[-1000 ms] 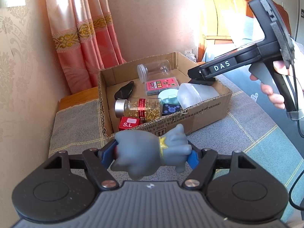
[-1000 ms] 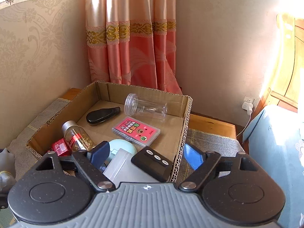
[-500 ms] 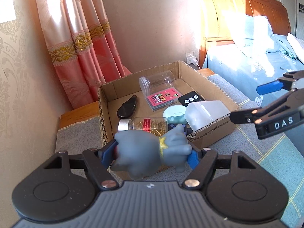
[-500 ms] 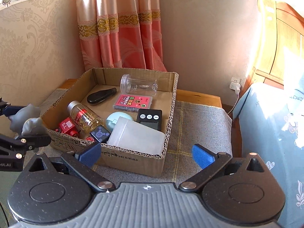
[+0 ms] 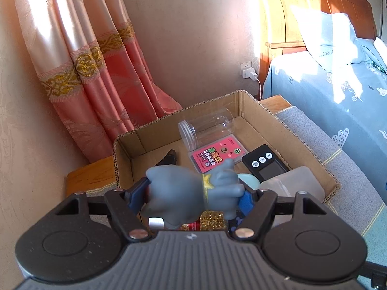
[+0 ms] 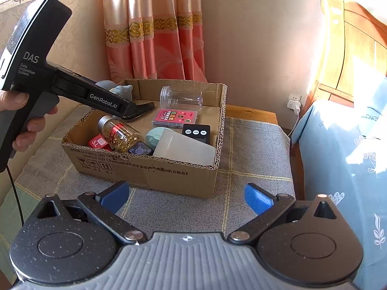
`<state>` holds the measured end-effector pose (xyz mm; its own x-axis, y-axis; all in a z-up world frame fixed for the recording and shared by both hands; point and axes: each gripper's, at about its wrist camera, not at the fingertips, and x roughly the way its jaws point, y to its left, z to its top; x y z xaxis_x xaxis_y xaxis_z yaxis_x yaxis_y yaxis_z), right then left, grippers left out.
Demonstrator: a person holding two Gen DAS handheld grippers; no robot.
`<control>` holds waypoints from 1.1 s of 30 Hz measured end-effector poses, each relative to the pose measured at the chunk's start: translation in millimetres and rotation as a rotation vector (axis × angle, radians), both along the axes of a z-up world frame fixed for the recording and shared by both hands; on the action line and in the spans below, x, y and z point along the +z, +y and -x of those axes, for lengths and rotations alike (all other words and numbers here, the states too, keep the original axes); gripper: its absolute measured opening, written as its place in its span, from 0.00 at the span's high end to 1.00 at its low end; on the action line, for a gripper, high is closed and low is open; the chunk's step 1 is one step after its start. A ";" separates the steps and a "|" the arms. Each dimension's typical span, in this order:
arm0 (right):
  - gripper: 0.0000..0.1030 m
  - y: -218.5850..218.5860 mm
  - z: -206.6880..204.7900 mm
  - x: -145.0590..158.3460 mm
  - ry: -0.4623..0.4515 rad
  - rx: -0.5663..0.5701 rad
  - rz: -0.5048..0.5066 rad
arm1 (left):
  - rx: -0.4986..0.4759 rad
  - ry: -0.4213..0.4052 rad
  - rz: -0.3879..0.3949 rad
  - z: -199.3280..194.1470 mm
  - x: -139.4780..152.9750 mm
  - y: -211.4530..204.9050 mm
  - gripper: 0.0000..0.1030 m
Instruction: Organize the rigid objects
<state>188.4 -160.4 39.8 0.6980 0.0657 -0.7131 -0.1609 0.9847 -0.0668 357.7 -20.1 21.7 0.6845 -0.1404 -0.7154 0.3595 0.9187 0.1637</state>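
My left gripper (image 5: 193, 197) is shut on a grey rubber animal toy (image 5: 191, 193) with a yellow collar, held above the left part of the open cardboard box (image 5: 241, 99). In the right wrist view the same toy (image 6: 116, 89) hangs over the box (image 6: 169, 176), with a hand on the left gripper's handle. My right gripper (image 6: 186, 197) stands open and empty over the grey cloth in front of the box. Inside lie a clear jar (image 6: 181, 97), a pink card pack (image 6: 175, 117), a black timer (image 6: 196, 133), a gold-filled bottle (image 6: 121, 134) and a frosted plastic box (image 6: 183, 148).
The box sits on a grey checked cloth (image 6: 254, 149) over a wooden stand. A pink curtain (image 6: 154, 36) hangs behind, a bed with blue bedding (image 6: 338, 145) is at the right, and a wall socket with a charger (image 6: 293, 101) is by the bed.
My left gripper carried the toy forward from in front of the box to above it. My right gripper opened wide, leaving the black timer in the box, and drew back out.
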 end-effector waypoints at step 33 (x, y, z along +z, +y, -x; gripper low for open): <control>0.00 15.9 14.3 0.7 0.129 -0.172 0.021 | 0.269 0.004 0.039 157.8 13.1 32.1 0.01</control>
